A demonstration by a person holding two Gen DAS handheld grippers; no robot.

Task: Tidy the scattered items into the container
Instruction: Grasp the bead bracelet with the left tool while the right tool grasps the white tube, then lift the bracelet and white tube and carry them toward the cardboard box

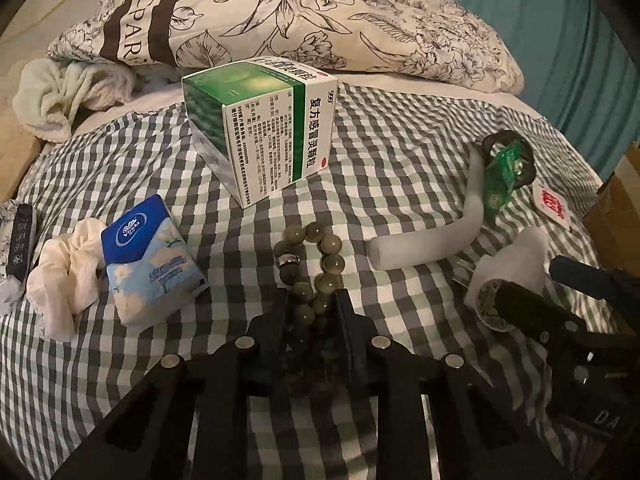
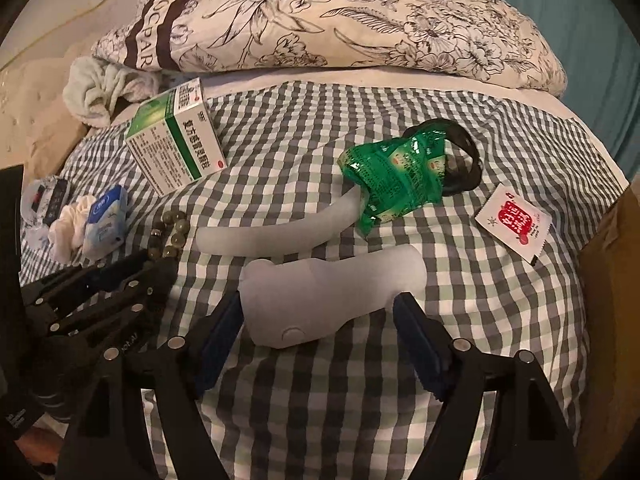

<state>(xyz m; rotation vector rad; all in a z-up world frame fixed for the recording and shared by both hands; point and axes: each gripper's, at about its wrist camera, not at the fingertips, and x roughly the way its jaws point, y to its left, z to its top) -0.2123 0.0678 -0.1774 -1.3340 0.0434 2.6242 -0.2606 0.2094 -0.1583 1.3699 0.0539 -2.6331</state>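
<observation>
Open checked sheet (image 2: 320,400) near the jaws; medicine box (image 1: 260,136), foam tube (image 2: 276,228), green wrapper (image 2: 396,176) crowding beyond.

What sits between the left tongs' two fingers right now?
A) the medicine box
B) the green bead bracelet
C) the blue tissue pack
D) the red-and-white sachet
B: in the left wrist view the bead bracelet runs down into the narrow gap of the left tongs, while the tissue pack lies off to the side.

On the bed, a green bead bracelet (image 1: 310,268) lies flat at 6 o'clock; the green-white box (image 1: 260,132) stands tilted at 12; a white, perhaps plastic, tube (image 1: 432,240) lies at 3.
</observation>
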